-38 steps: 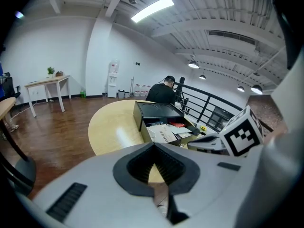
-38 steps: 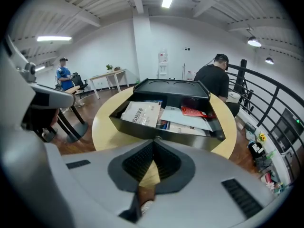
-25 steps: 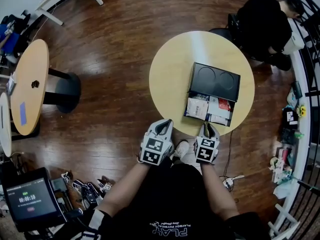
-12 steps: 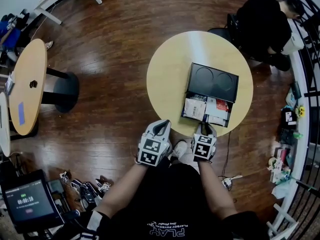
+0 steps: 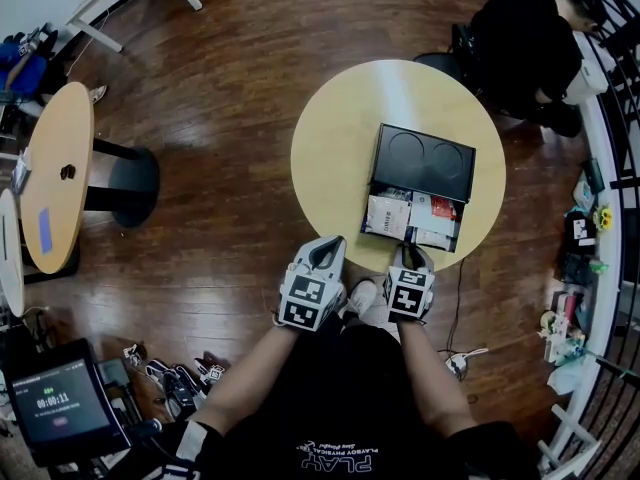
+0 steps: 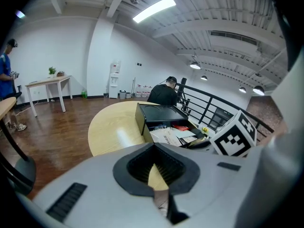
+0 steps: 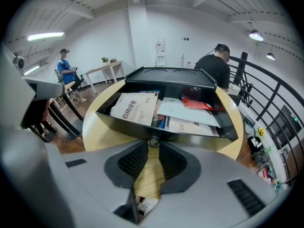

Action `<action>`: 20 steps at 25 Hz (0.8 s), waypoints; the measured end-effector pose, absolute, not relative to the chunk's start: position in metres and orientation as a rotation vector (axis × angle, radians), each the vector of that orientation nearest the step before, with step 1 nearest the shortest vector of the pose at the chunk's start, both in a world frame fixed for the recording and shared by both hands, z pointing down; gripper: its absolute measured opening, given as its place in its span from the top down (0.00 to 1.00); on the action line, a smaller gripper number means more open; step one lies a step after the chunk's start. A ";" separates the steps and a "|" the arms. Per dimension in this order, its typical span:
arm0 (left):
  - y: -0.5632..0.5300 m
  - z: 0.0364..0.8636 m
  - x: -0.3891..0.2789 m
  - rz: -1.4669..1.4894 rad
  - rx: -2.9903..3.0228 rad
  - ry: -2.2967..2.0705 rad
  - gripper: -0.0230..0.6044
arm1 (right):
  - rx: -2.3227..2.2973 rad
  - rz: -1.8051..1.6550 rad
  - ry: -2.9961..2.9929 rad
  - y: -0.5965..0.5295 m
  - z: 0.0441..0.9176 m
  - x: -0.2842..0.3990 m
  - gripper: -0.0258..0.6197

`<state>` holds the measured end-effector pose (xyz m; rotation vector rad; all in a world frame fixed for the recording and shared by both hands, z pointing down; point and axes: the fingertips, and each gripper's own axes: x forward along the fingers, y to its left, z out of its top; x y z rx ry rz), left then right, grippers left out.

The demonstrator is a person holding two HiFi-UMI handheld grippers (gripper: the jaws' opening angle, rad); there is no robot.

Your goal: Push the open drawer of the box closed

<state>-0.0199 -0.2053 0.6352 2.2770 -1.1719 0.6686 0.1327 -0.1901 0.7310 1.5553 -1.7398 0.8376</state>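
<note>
A black box (image 5: 424,162) stands on the round yellow table (image 5: 340,138). Its drawer (image 5: 412,218) is pulled out toward me and full of papers and booklets. In the right gripper view the drawer (image 7: 166,113) fills the middle, with its small metal knob (image 7: 153,141) right at my right gripper's tips. The right gripper (image 5: 411,260) sits at the table's near edge, just short of the drawer front, jaws shut and empty. My left gripper (image 5: 322,256) hovers left of it, off the table edge, shut and empty. In the left gripper view the box (image 6: 159,115) lies ahead to the right.
A person in black (image 5: 525,48) sits behind the table by a railing (image 5: 615,168). Another round table on a dark pedestal (image 5: 60,168) stands at the left. A timer screen (image 5: 55,403) and floor clutter lie at lower left. A person in blue (image 7: 66,72) sits far off.
Both grippers stay at about the same place by the table's near edge. Only the head view has shifted slightly.
</note>
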 end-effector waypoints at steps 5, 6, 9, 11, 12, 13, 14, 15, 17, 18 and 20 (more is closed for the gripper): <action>-0.207 0.633 -0.017 0.662 2.284 -1.168 0.97 | 1.554 0.813 -1.755 -0.193 0.731 0.133 0.85; -0.206 0.633 -0.017 0.661 2.278 -1.166 0.97 | 1.557 0.807 -1.765 -0.195 0.731 0.132 0.85; -0.202 0.631 -0.016 0.647 2.257 -1.160 0.97 | 1.558 0.816 -1.763 -0.195 0.730 0.132 0.85; -0.200 0.629 -0.014 0.642 2.251 -1.154 0.97 | 1.559 0.825 -1.755 -0.196 0.730 0.133 0.85; -0.199 0.629 -0.013 0.642 2.249 -1.151 0.97 | 1.558 0.828 -1.751 -0.197 0.731 0.134 0.85; -0.198 0.630 -0.012 0.643 2.247 -1.145 0.97 | 1.559 0.832 -1.748 -0.199 0.731 0.135 0.85; -0.197 0.630 -0.011 0.642 2.244 -1.139 0.97 | 1.562 0.837 -1.747 -0.201 0.731 0.137 0.85; -0.197 0.630 -0.010 0.638 2.241 -1.136 0.97 | 1.566 0.840 -1.747 -0.203 0.730 0.138 0.85; -0.199 0.627 -0.009 0.625 2.240 -1.136 0.97 | 1.569 0.835 -1.748 -0.207 0.729 0.140 0.85; -0.200 0.626 -0.008 0.620 2.242 -1.137 0.97 | 1.571 0.831 -1.749 -0.208 0.729 0.140 0.85; -0.202 0.625 -0.009 0.615 2.244 -1.139 0.97 | 1.574 0.829 -1.752 -0.211 0.728 0.139 0.85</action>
